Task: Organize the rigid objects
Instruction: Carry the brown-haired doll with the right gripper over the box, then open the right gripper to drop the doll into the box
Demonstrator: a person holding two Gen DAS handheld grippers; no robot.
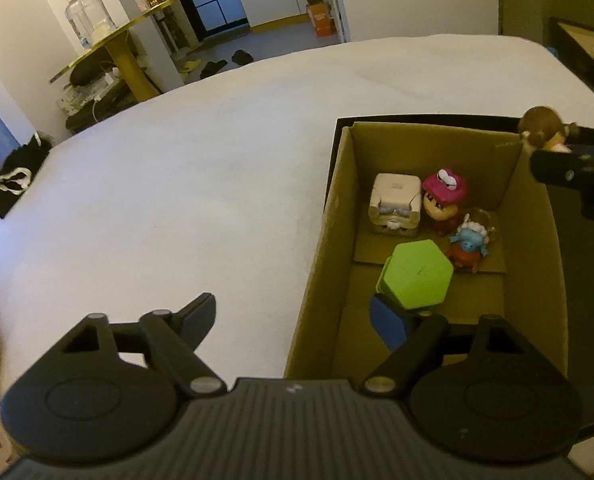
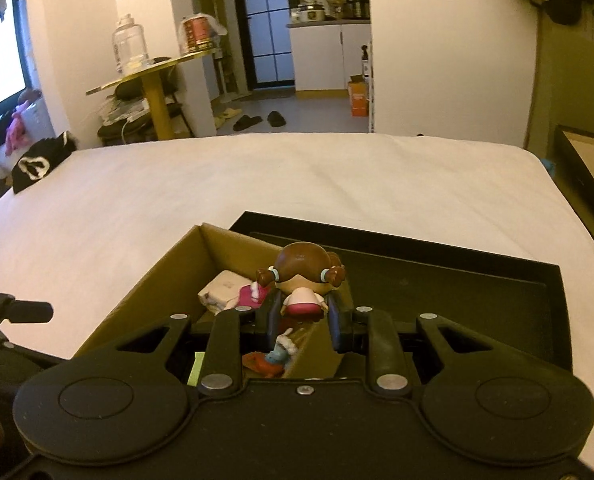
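A cardboard box [image 1: 337, 208] sits on a white bed, inside a black lid [image 2: 477, 280]. In it lie a beige cube figure [image 1: 395, 204], a pink-hatted figure [image 1: 443, 200], a small blue figure [image 1: 469, 242] and a green hexagonal box [image 1: 417, 274]. My left gripper [image 1: 297, 316] is open and empty; its right finger [image 1: 389, 322] is inside the box beside the green hexagon, its left finger over the sheet. My right gripper [image 2: 303, 312] is shut on a brown-haired doll [image 2: 303, 276] and holds it above the box's right wall; it also shows in the left wrist view [image 1: 545, 128].
The white bed [image 1: 177, 160] spreads left and beyond the box. A black bag [image 2: 37, 166] lies at the bed's far left edge. A round gold table [image 2: 149, 76] with a jar stands beyond. Another black tray [image 2: 589, 176] is at the right.
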